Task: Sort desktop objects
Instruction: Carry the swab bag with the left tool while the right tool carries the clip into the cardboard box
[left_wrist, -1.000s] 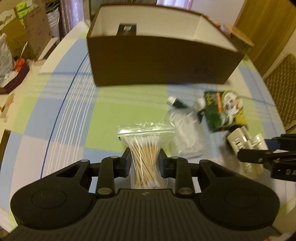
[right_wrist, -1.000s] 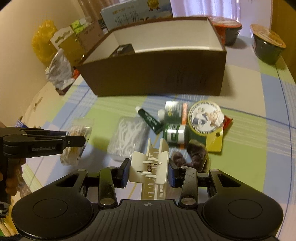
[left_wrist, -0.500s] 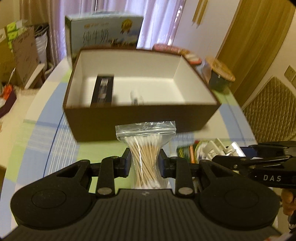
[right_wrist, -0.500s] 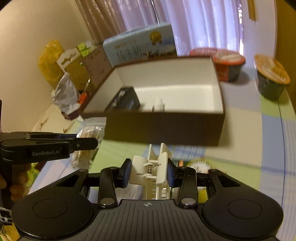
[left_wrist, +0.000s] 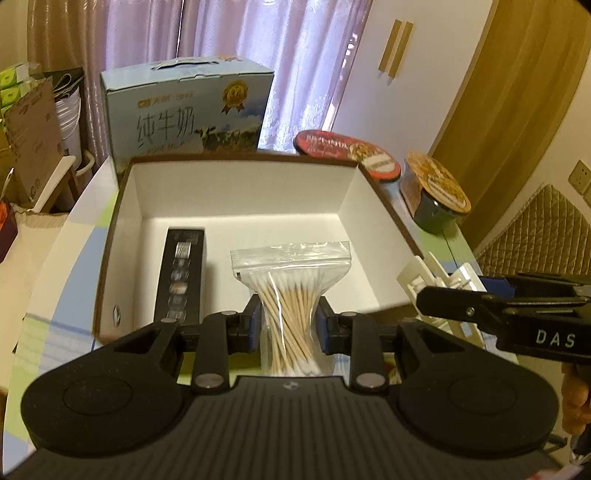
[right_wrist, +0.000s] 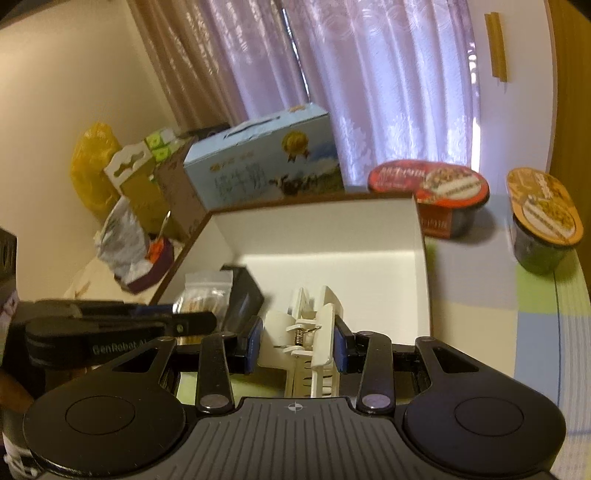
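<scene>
My left gripper is shut on a clear zip bag of cotton swabs, held upright over the near edge of the brown box with a white inside. A black slim box lies on the box floor at the left. My right gripper is shut on a cream hair claw clip, held above the same brown box at its near right part. In the left wrist view the right gripper shows at the right with the clip. The swab bag and left gripper show at the left of the right wrist view.
A blue milk carton stands behind the brown box. A red-lidded noodle bowl and an orange-lidded noodle cup sit at the back right on the checked tablecloth. Cardboard and bags crowd the floor at the left.
Both grippers rose and moved forward together from the table's loose items to above the brown box, each carrying its object. The box's inside is now in view from above.
</scene>
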